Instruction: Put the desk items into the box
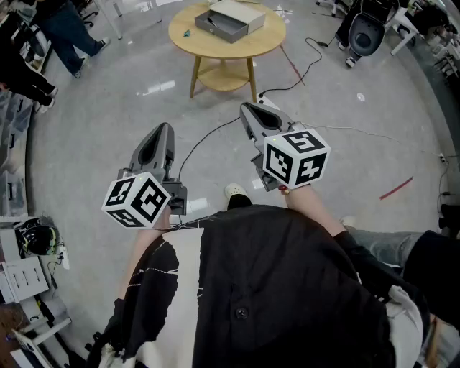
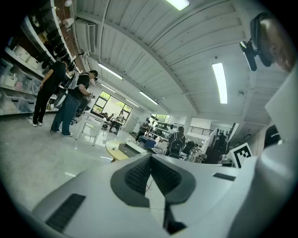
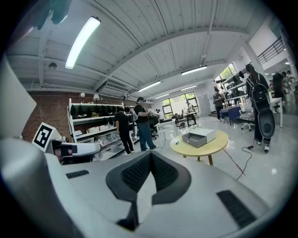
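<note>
Closest is my black jacket [image 1: 287,287]. Beyond it my left tool [image 1: 159,135] and right tool [image 1: 249,109] hover over the floor [image 1: 86,144], well apart from the grey box [image 1: 230,19] on the round tabletop [image 1: 188,37]. Left gripper view: jaws clenched together. Right gripper view: jaws clenched together, the box ahead.

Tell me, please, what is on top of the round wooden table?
A grey box, partly slid open, and a small greenish item beside it. Its closed part hides any contents.

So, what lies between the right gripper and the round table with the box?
Grey floor, with a black cable lying on it; the head view shows it.
</note>
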A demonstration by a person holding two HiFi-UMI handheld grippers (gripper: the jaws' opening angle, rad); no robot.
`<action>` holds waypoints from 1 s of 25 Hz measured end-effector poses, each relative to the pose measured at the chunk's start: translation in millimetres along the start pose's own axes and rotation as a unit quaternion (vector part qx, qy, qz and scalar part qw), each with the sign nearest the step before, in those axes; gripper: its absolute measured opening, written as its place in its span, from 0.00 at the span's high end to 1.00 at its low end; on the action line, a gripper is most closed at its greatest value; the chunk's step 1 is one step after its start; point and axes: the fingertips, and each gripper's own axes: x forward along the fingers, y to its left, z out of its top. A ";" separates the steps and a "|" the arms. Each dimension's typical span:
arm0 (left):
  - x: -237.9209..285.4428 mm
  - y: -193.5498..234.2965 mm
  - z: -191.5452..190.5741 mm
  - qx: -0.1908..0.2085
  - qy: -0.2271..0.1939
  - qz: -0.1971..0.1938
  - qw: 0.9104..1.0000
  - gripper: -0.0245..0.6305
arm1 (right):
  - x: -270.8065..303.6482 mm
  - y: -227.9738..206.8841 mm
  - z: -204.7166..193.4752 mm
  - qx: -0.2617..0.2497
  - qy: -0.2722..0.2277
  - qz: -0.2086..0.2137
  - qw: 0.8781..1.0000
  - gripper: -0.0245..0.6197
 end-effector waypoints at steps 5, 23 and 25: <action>2.5 1.8 0.0 -0.001 0.002 -0.002 1.000 0.95 | 2.8 0.3 0.6 0.002 0.000 0.000 1.000 0.95; 85.2 13.0 8.5 -0.023 -0.014 0.047 0.999 0.95 | 75.3 -68.4 47.3 -0.002 0.015 0.057 0.998 0.95; 95.4 14.0 10.1 -0.026 -0.022 0.056 0.998 0.95 | 87.1 -77.1 50.0 -0.002 0.022 0.071 0.997 0.95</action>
